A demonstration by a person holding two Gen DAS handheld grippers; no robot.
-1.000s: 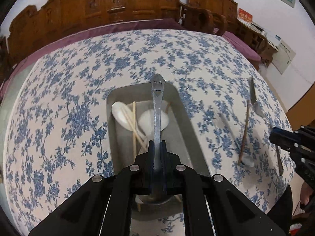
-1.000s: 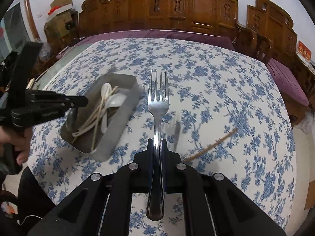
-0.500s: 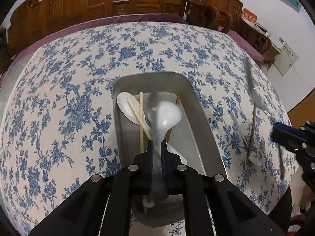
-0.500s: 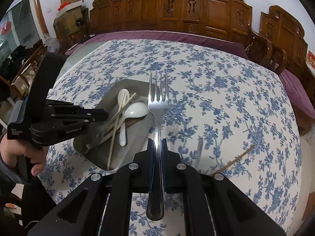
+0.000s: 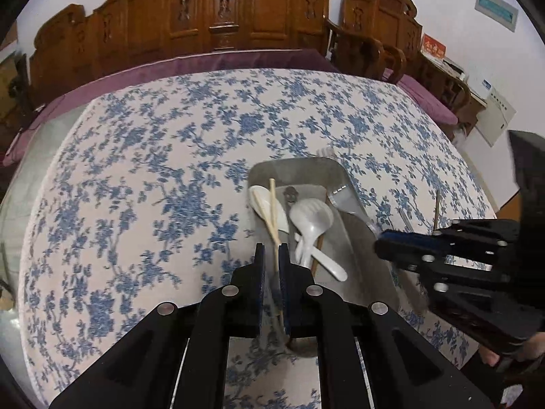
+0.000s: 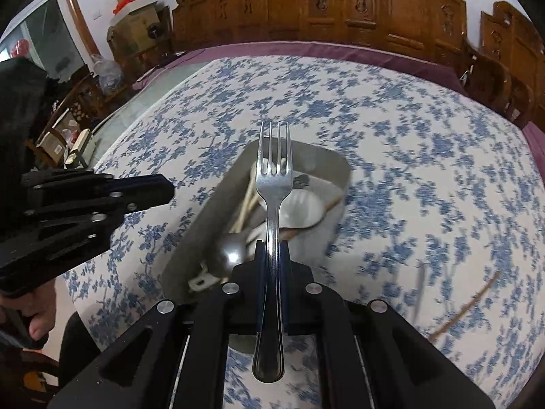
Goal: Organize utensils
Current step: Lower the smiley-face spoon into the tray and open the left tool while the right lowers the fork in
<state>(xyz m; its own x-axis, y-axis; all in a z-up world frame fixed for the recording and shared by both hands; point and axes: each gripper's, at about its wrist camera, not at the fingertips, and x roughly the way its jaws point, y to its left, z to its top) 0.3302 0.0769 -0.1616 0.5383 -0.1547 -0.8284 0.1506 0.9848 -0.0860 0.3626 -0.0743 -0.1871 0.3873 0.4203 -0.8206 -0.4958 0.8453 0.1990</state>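
Note:
A metal tray (image 5: 299, 167) on the flowered tablecloth holds two white spoons (image 5: 311, 218), wooden chopsticks (image 5: 272, 204) and a steel spoon (image 5: 290, 195) with a face on its handle. My left gripper (image 5: 271, 247) hovers over the tray's near left end, shut and holding nothing. My right gripper (image 6: 272, 245) is shut on a steel fork (image 6: 274, 177) by its handle. The fork's tines point forward above the tray (image 6: 340, 170). In the left wrist view the right gripper (image 5: 379, 247) reaches in from the right, with the fork (image 5: 347, 201) over the tray's right wall.
A loose chopstick (image 6: 466, 306) and a blurred metal utensil (image 6: 419, 286) lie on the cloth right of the tray. Carved wooden chairs (image 5: 221, 17) ring the far side of the round table. The left gripper (image 6: 170, 189) and the hand holding it sit left of the tray.
The steel spoon left my left gripper and now lies in the tray; that gripper drew back and to the left. My right gripper carried the fork leftward until it hangs over the tray.

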